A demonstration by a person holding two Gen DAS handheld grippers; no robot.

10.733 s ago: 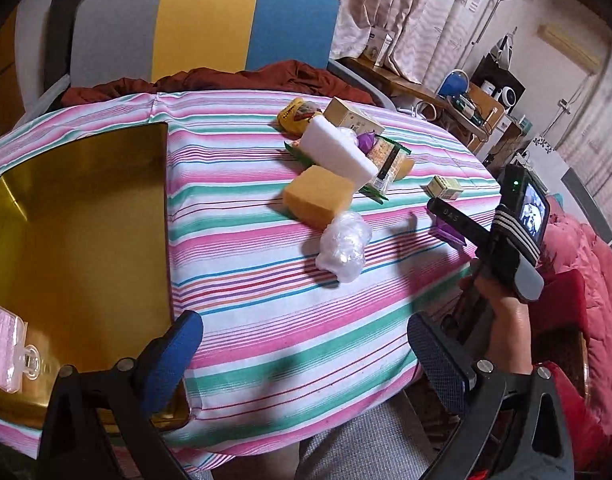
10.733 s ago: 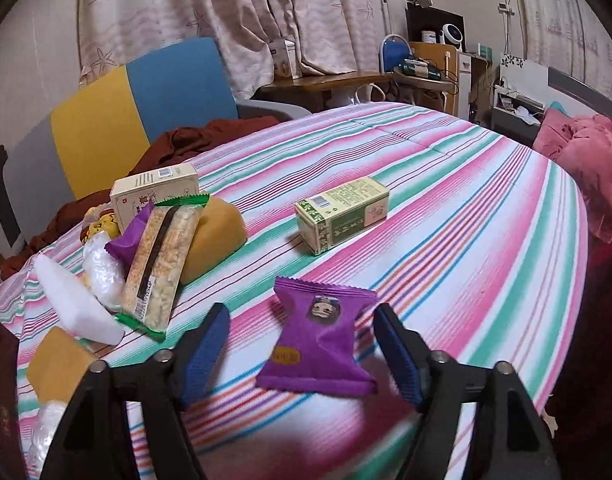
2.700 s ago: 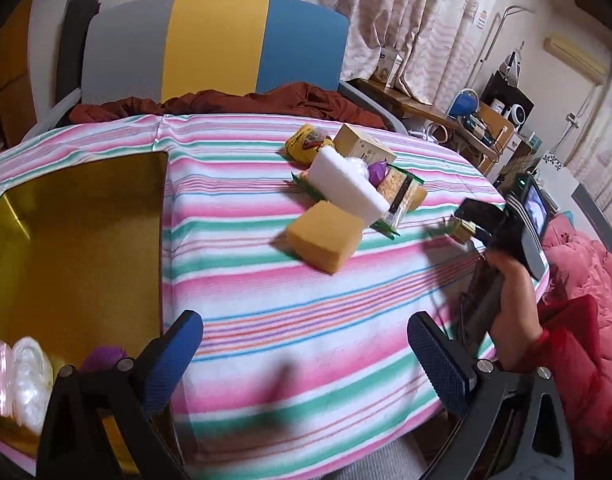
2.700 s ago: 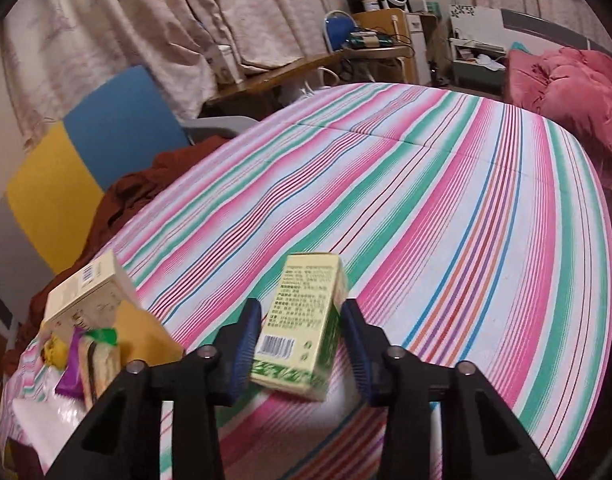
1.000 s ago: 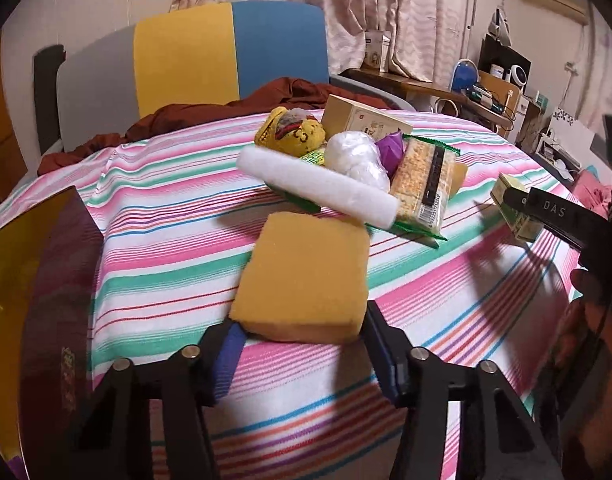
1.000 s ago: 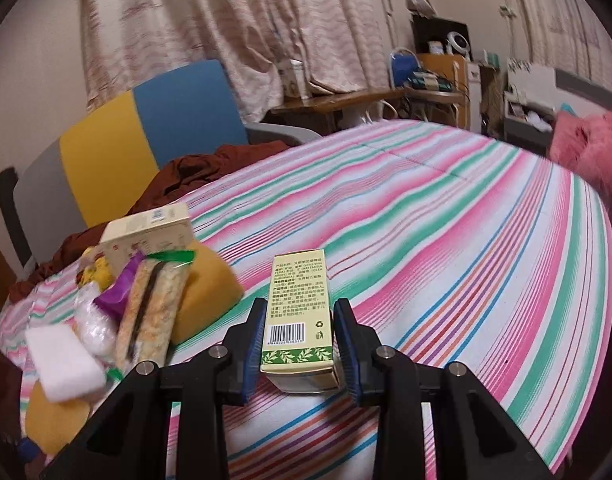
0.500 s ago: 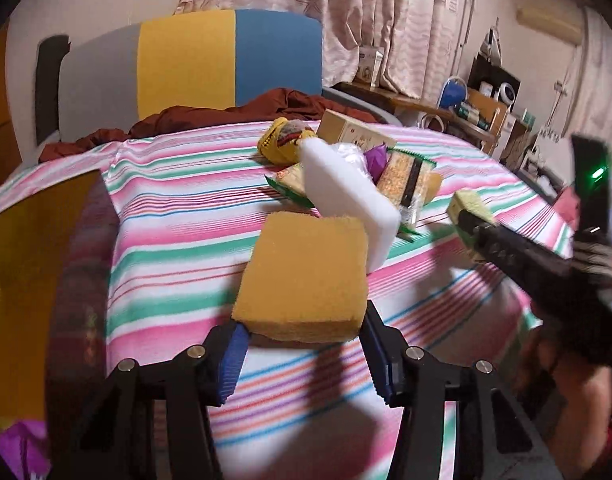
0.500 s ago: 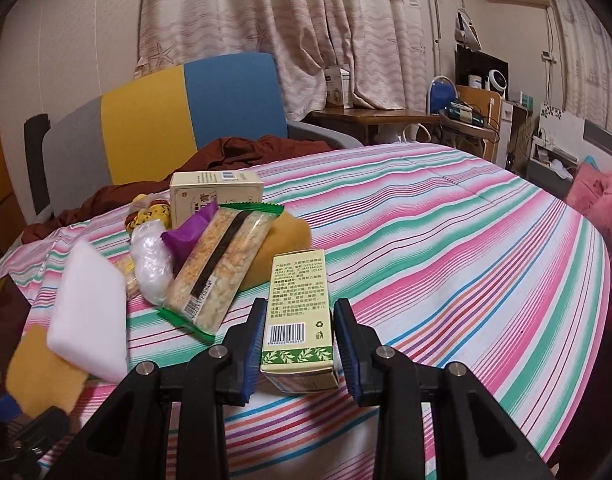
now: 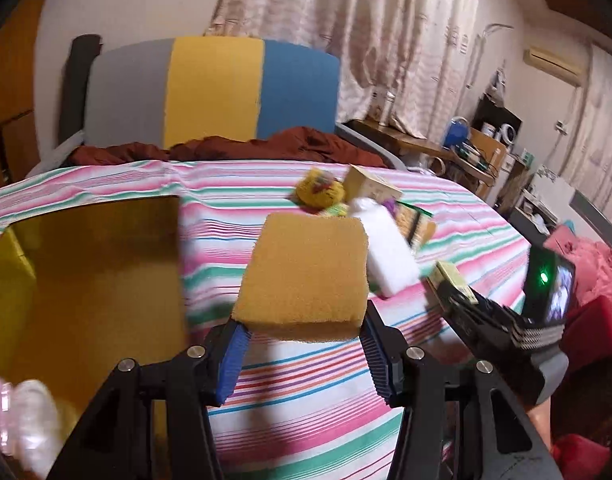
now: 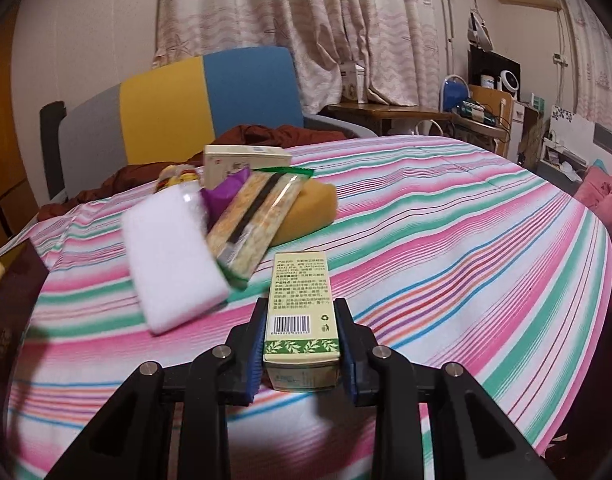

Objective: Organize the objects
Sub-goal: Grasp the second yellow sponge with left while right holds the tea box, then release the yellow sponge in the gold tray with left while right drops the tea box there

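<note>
Striped tablecloth (image 10: 446,240), tricolour chair (image 9: 210,92) behind

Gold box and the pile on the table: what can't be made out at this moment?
- Gold box contents, left wrist view: blurred, cut by the frame's bottom-left edge.
- Yellow packet, left wrist view: motion blur hides its print.
- Small carton, right wrist view: text too small to read.
- Purple wrapper, right wrist view: mostly hidden behind the white sponge and snack bar.
</note>
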